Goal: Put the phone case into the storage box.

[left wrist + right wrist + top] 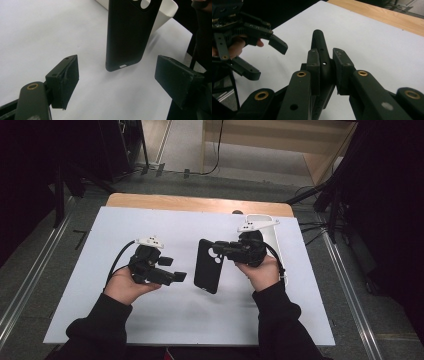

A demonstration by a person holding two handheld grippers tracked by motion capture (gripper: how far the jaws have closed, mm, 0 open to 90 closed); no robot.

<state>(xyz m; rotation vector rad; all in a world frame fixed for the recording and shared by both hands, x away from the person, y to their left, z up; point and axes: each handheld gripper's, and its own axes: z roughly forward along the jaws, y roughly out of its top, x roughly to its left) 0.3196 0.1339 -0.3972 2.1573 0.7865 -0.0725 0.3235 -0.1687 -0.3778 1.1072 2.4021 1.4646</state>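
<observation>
- White sheet (165,320) covers the wooden table (200,202); both sleeved forearms rest on it, the grippers pointing inward at each other.
- Black phone case (208,266) hangs above the sheet, between the hands.
- Right gripper (220,251) pinches the case's top edge, jaws clamped.
- Left gripper (179,277) is level, jaws wide apart, empty, near the case.

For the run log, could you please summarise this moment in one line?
right gripper: shut on black phone case | left gripper: open, apart from case | white tray: behind right hand
</observation>
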